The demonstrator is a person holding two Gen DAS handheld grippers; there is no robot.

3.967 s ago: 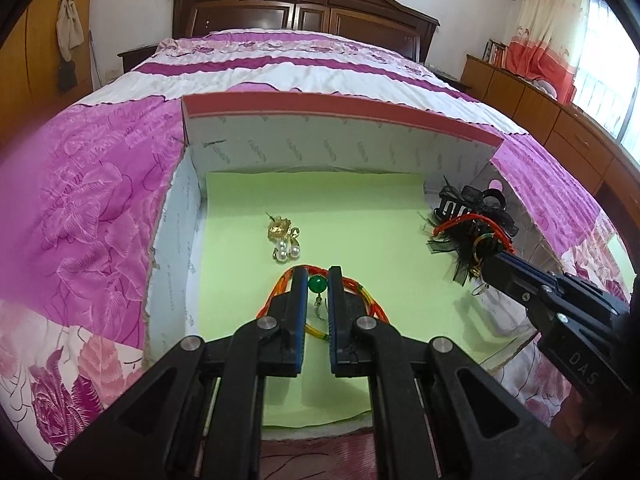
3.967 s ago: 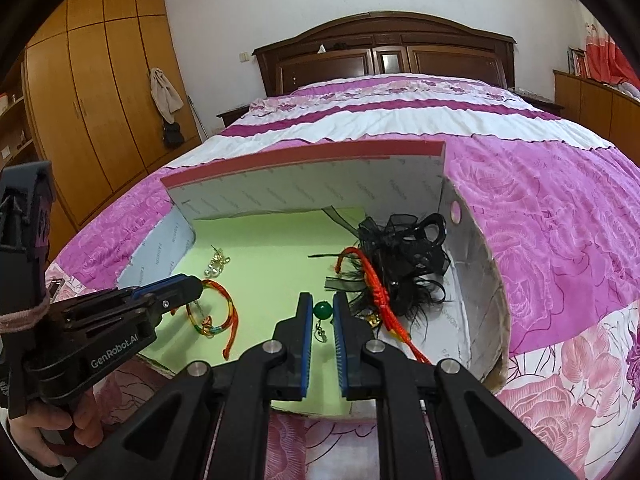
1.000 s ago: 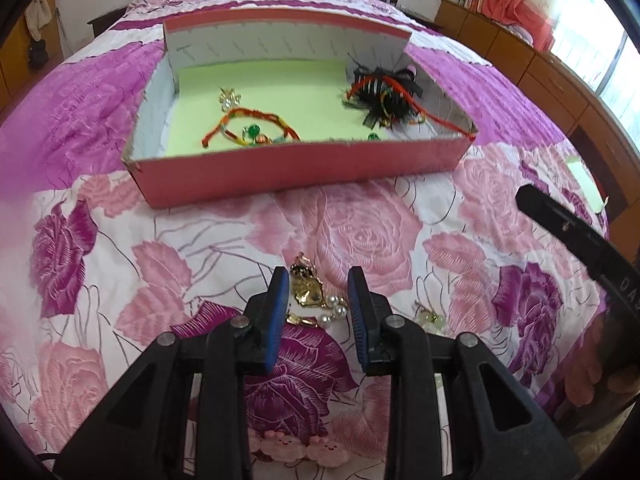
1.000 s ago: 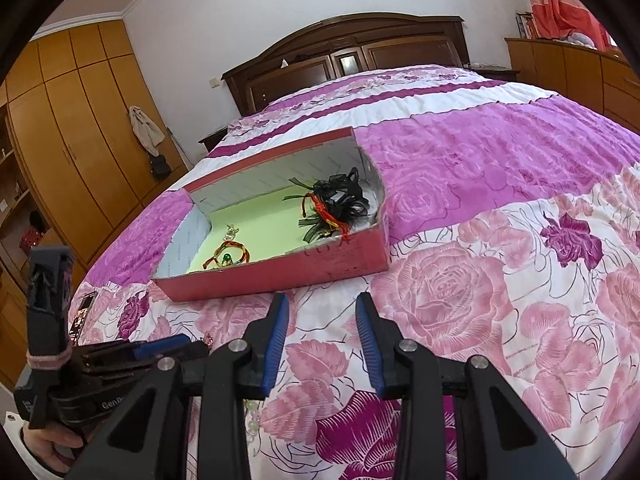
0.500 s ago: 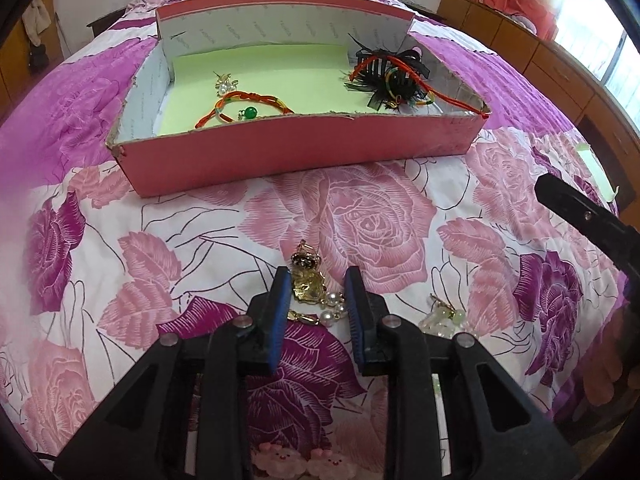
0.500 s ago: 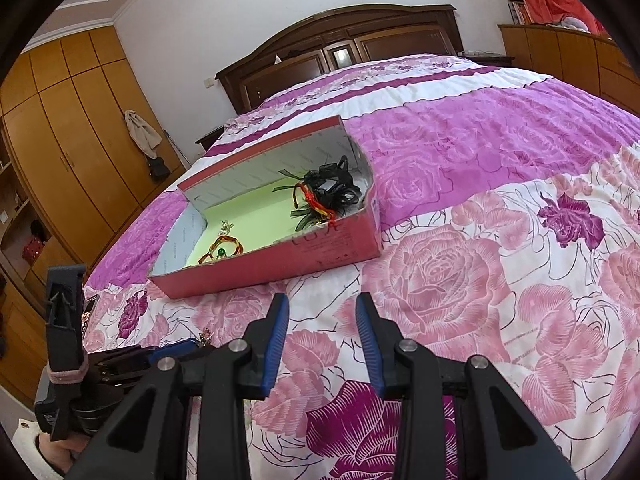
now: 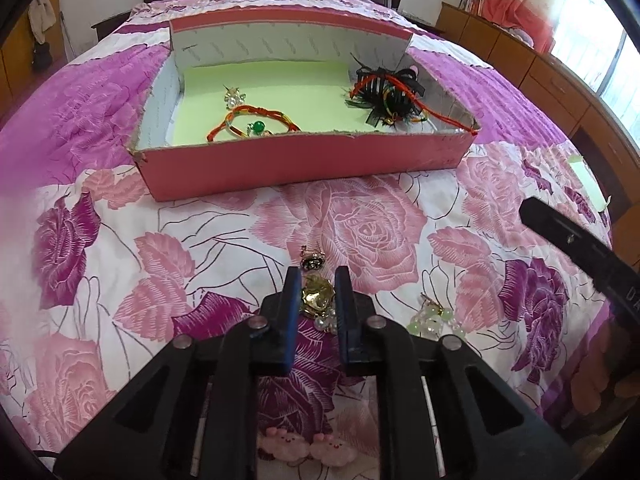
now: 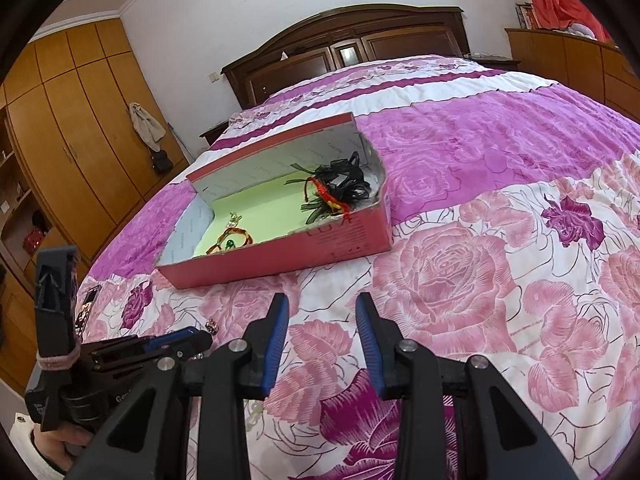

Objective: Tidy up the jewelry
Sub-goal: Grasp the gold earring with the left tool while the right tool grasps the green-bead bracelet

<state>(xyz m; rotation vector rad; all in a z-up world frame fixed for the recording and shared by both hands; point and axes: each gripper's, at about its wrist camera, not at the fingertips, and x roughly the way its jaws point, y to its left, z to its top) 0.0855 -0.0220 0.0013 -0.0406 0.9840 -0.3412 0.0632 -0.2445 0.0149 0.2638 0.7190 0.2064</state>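
Gold-and-pearl earring (image 7: 318, 298), lying on the floral bedspread (image 7: 360, 232) near its front edge, well short of the red box (image 7: 304, 164). Pinched there by the left gripper (image 7: 318, 272), tilted steeply down so that both blue pads flank the piece from the sides. Has just been closing, with the earring between the pads; now drawn narrow and apparently pressing on the gold body, pearls trailing out beneath. Probably gripped low and flat like this to keep so small a thing from slipping on soft cloth.

Hovers beside it, over bare bedspread: the right gripper (image 8: 322, 300), parted moderately and holding nothing. Likely kept clear so as not to crowd the pick.

Sorted already inside the box: woven bracelet (image 7: 256, 112) and green bead pendant (image 7: 258, 126) toward the left end by the front wall, black hair ornament (image 7: 390, 92) in the right end. Suggests grouping by kind, with the pearl pieces meant for the left.

Left out on the bedspread: a small dark stud (image 7: 312, 262) just beyond the pads, and a pale green beaded piece (image 7: 434, 320) to the right of them. Next in line, presumably.
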